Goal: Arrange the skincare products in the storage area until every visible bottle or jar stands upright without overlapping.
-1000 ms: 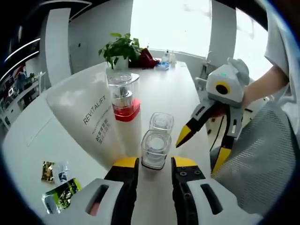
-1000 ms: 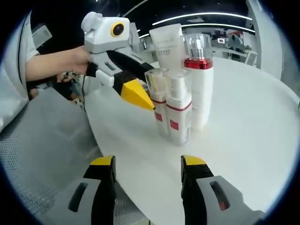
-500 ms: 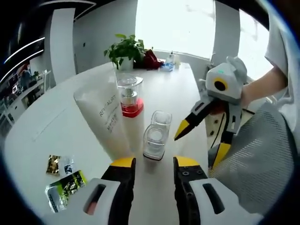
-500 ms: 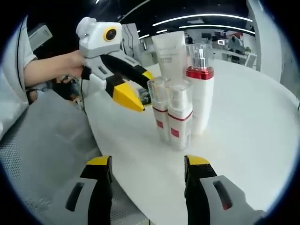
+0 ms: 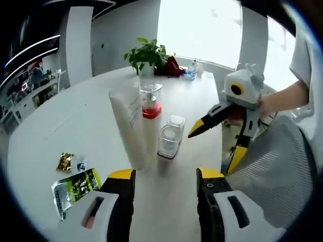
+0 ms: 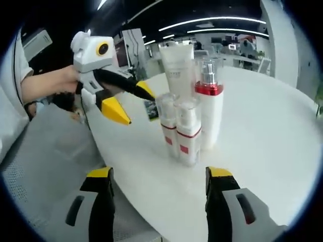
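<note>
Four skincare products stand upright in a tight cluster on the white table [image 5: 65, 126]. They are a white tube [image 5: 128, 123] [image 6: 177, 68], a tall white bottle with a red band [image 5: 150, 106] [image 6: 209, 103], and two small clear-capped bottles [image 5: 169, 141] [image 6: 187, 132], the second [image 5: 175, 122] [image 6: 166, 123] close beside the first. My left gripper [image 5: 165, 176] [image 6: 135, 106] is open a short way in front of the cluster, holding nothing. My right gripper [image 6: 160, 174] [image 5: 214, 148] is also open and empty, off to the cluster's other side.
Several sachets [image 5: 73, 186] lie on the table left of the left gripper. A potted plant [image 5: 149, 53] and small items stand at the far end. A grey mesh chair [image 5: 282, 166] [image 6: 45, 166] is at the table's near edge, where a hand holds each gripper.
Both grippers have drawn back from the bottles, which look smaller now. The left gripper's jaws have spread wider. The products have stayed in place.
</note>
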A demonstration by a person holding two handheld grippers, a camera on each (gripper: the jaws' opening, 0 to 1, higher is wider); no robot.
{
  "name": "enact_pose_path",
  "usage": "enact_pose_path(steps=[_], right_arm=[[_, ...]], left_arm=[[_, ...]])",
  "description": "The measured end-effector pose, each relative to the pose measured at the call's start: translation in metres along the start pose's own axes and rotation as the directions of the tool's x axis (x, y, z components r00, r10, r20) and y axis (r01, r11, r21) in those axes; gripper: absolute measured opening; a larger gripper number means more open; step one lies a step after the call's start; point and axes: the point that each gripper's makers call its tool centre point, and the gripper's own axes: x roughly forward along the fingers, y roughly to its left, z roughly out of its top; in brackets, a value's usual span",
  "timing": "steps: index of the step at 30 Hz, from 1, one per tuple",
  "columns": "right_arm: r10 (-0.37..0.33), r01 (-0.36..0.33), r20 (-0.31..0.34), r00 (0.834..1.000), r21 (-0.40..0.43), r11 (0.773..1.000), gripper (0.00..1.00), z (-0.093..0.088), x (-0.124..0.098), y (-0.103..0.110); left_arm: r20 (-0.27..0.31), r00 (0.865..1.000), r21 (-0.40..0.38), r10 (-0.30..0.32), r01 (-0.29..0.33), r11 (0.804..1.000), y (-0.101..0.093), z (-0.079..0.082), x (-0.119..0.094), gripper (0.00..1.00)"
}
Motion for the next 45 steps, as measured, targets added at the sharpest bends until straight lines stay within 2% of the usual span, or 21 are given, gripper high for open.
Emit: enact_pose_path(steps=[9,16,21,23,28,36,42,45], right_arm=[[-0.043,0.043,0.028,0.999,0.021,0.999,0.87,0.012,-0.005,-0.004],[-0.052,0.05,0.052,0.997,0.039,0.998,0.89,0.016,-0.007,0.0],[-0.054,0.052,0.057,0.997,0.045,0.998,0.89,0.018,-0.011,0.002],[-0.06,0.056,0.065,0.996,0.052,0.997,0.89,0.02,-0.013,0.003],[-0.075,0.067,0.098,0.992,0.089,0.994,0.9,0.027,-0.019,0.003],[-0.093,0.083,0.114,0.989,0.09,0.992,0.92,0.039,-0.023,0.009],[-0.097,0.085,0.126,0.987,0.098,0.992,0.92,0.042,-0.027,0.014],[-0.101,0.088,0.126,0.987,0.105,0.991,0.92,0.042,-0.029,0.016]], left_arm=[[0.006,0.997,-0.059,0.071,-0.071,0.996,0.006,-0.011,-0.024,0.61],[0.012,0.991,-0.118,0.135,-0.133,0.984,0.016,-0.025,-0.051,0.69],[0.002,0.976,-0.167,0.217,-0.213,0.962,0.023,-0.039,-0.072,0.78],[-0.006,0.972,-0.182,0.234,-0.231,0.956,0.029,-0.047,-0.083,0.81],[-0.017,0.961,-0.221,0.275,-0.272,0.937,0.029,-0.058,-0.101,0.84],[-0.023,0.945,-0.272,0.326,-0.32,0.908,0.032,-0.066,-0.121,0.91],[-0.031,0.937,-0.292,0.348,-0.341,0.893,0.032,-0.074,-0.132,0.94],[-0.039,0.928,-0.302,0.37,-0.364,0.881,0.031,-0.078,-0.14,0.99]])
